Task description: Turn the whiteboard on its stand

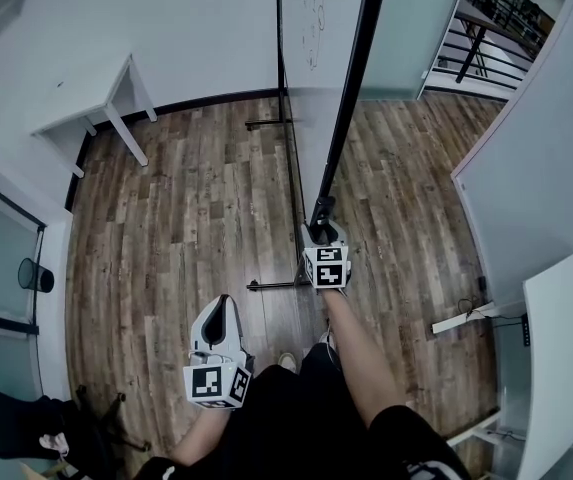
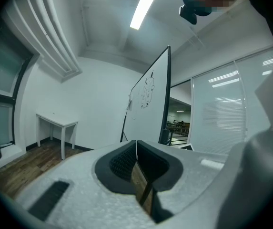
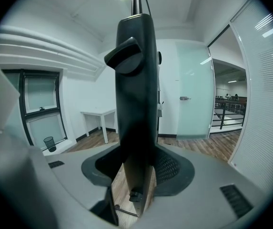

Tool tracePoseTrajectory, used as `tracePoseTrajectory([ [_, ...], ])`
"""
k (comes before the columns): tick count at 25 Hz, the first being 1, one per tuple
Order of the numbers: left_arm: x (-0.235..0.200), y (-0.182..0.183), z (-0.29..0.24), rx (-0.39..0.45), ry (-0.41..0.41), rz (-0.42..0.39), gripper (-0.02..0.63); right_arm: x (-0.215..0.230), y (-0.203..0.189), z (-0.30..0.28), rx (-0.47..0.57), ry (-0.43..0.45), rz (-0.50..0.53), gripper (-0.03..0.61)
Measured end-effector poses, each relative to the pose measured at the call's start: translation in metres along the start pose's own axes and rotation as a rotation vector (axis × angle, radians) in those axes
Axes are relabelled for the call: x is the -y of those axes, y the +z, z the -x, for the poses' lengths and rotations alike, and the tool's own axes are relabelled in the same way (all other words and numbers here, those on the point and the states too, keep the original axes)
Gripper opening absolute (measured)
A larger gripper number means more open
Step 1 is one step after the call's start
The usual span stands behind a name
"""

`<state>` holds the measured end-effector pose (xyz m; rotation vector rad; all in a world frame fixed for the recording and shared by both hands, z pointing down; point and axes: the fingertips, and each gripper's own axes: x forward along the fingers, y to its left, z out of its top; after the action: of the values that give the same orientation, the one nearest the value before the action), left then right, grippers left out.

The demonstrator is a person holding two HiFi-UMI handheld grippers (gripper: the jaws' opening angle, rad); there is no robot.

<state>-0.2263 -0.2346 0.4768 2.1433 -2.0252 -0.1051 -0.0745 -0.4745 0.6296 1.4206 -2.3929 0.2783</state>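
Observation:
The whiteboard [image 1: 313, 78] stands edge-on ahead of me on its black stand [image 1: 271, 284], with its black frame running up the picture. My right gripper [image 1: 323, 228] is shut on the board's near end. In the right gripper view that dark frame edge [image 3: 136, 80] rises upright between the jaws of the right gripper [image 3: 137, 168], and both pads press on it. My left gripper [image 1: 222, 305] hangs apart, lower left of the board, and touches nothing. In the left gripper view the left gripper [image 2: 136, 143] has its tips together and empty; the whiteboard [image 2: 148, 106] stands angled beyond.
A white table [image 1: 101, 103] stands against the far left wall. A dark bin [image 1: 34, 275] sits by the window on the left. A white desk [image 1: 556, 338] is at the right, with a frosted glass door [image 3: 193, 94] and a railing [image 1: 486, 23] beyond. The floor is wood planks [image 1: 186, 218].

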Motion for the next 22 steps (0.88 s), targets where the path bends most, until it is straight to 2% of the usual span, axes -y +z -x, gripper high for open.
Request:
tracePoseTrajectory([
  [22, 0.013, 0.001, 0.081, 0.036, 0.049, 0.001, 0.02, -0.029, -0.026, 0.055, -0.002, 0.016, -0.001, 0.192],
])
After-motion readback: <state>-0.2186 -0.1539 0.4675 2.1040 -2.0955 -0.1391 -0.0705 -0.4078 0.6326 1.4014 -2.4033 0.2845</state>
